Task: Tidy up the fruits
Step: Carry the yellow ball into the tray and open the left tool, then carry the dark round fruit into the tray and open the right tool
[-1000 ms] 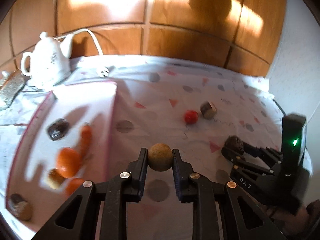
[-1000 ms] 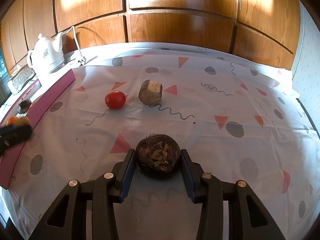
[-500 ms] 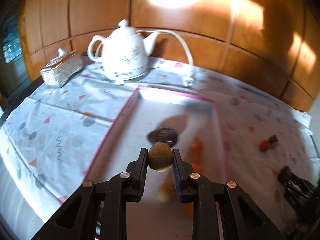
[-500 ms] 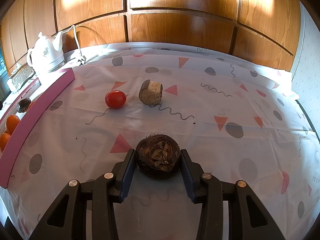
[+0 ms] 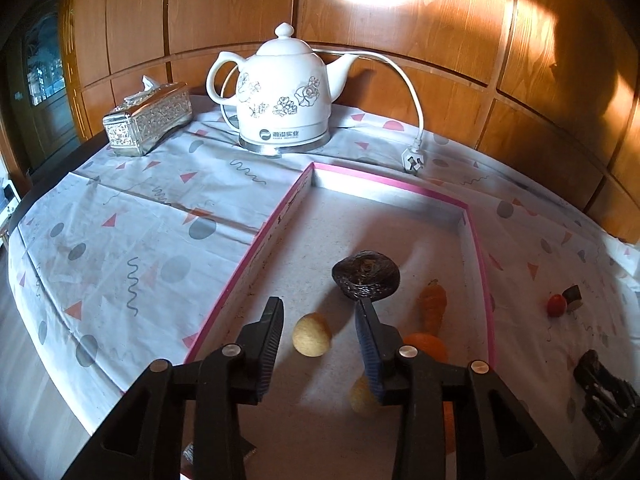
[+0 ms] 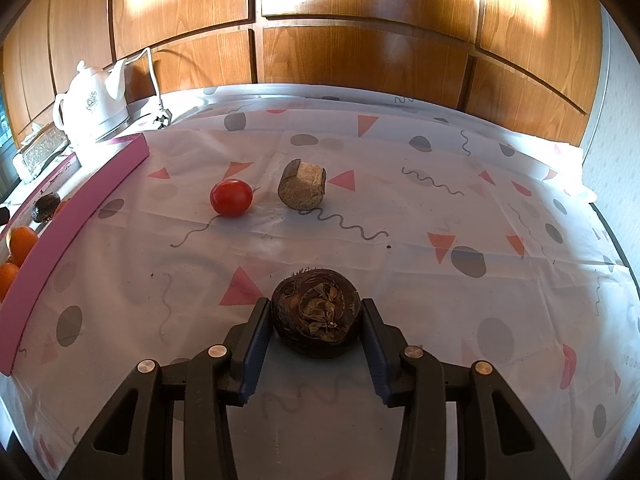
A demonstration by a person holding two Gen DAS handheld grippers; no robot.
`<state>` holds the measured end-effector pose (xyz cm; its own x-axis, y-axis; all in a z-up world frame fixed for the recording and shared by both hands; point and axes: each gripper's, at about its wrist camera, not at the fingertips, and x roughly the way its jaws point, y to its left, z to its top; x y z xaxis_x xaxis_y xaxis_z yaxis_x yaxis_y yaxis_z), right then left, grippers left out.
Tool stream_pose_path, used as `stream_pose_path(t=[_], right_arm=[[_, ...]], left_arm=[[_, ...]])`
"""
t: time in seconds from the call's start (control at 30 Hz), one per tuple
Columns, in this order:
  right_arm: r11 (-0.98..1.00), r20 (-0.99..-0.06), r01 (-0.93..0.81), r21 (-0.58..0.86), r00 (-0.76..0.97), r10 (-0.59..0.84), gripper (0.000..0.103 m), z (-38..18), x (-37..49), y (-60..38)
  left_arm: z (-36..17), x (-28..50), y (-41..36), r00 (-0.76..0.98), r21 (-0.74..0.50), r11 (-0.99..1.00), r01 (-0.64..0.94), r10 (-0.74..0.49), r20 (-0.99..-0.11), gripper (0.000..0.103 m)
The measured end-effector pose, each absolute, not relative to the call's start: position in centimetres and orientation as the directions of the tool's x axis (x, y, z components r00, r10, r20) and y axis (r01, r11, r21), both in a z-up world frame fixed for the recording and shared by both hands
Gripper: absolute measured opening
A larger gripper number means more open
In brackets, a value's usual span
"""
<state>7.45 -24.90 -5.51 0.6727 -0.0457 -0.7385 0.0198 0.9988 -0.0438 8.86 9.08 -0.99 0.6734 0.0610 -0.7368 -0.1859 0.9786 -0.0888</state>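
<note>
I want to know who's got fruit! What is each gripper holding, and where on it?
The right gripper squeezes the dark brown fruit by its sides. The left gripper holds nothing; its fingers have just been opening around the tan ball.

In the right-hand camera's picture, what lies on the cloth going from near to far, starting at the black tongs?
Right gripper clamped on a dark round root → red tomato → cut brown chunk → white teapot at the back left.

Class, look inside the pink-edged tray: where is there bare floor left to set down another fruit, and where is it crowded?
Free: the tray's far end, between its back wall and the dark round fruit. Crowded: the near right side, where the carrot, orange and tan ball sit.
</note>
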Motion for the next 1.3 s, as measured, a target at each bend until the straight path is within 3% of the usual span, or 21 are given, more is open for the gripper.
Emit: stream_pose_path(t=[0.53,0.83,1.3], right_arm=[[0.997,-0.75,0.049,-0.058,0.657,-0.076,0.044,-5.4,7.7,-24.4],[1.0,-0.759,0.008,-0.022,0.651,-0.021,0.044,-5.2,8.1,-22.8],[0.981,-0.759,-0.182,0.072,0.628,0.172,0.044,-3.4,9.6,-16.3]], left_arm=[[-1.3,6.8,6.9,0.673,-0.101,0.987,-0.123,0.008,-0.74,0.043],[-1.4,6.1,6.4,0.678,-0.074,0.991,-0.112,0.021,-0.735,0.044],[-2.2,5.3,7.3,0.682,-0.074,0.987,-0.141,0.043,-0.73,0.061]])
